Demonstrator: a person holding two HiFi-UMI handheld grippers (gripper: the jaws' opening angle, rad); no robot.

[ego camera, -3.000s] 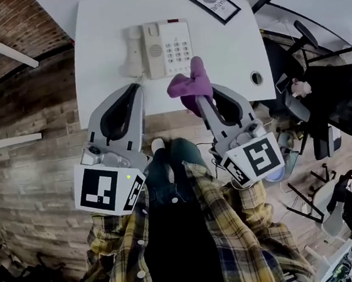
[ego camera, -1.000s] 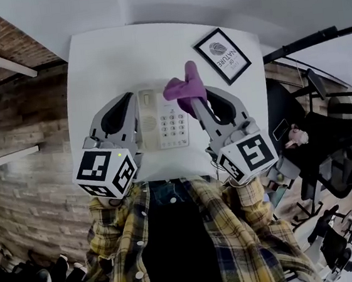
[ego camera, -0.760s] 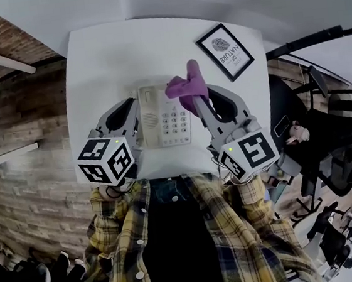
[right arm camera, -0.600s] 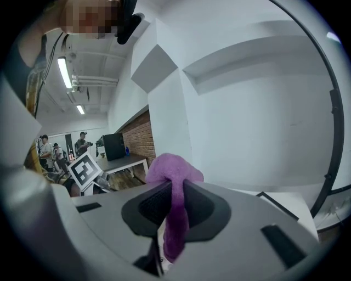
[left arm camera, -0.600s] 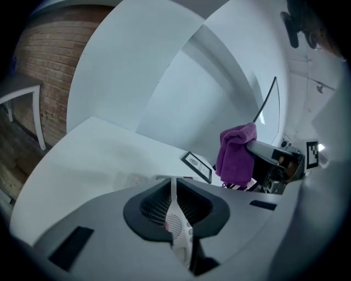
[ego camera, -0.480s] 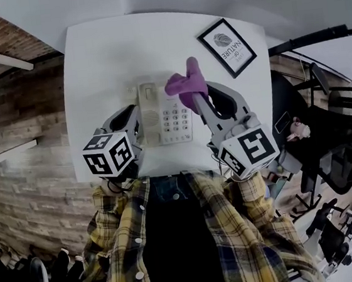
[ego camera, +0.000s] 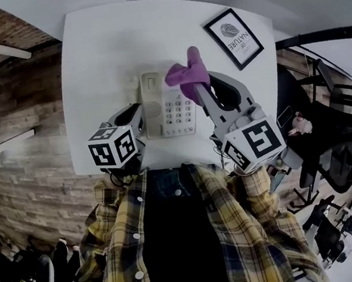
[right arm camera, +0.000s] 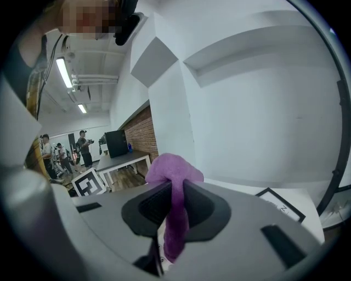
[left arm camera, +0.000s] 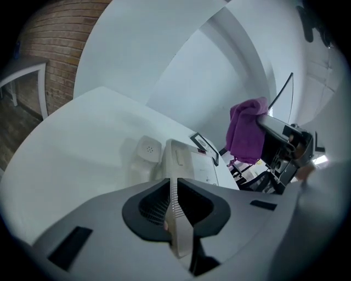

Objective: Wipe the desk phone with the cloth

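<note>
On my screens the desk phone (ego camera: 173,106) lies near the middle of the white tabletop (ego camera: 103,57), its handset (ego camera: 151,99) resting in the cradle on the left side and the keypad on the right.

The left tool (ego camera: 138,114) points at the near left corner of the phone, just beside the near end of the handset; I cannot tell if it touches. In the left gripper view the phone stretches straight ahead of the jaws, with the handset a little to the left of that line. These jaws have just opened by a very small amount, but they stand almost pressed together – only a thin slit shows, and I see no object inside it.

The right tool (ego camera: 197,90) pinches the purple cloth (ego camera: 187,76). In the right gripper view the jaws press on the cloth from both sides: one bunch swells above them and a tail hangs down below. From the head view the cloth sits over the far right part of the phone, around the upper corner of the keypad. In the left gripper view it appears raised above the phone and to its right – not resting on it.

A black framed picture (ego camera: 237,29) lies on the far right part of the tabletop, well apart from both tools.
</note>
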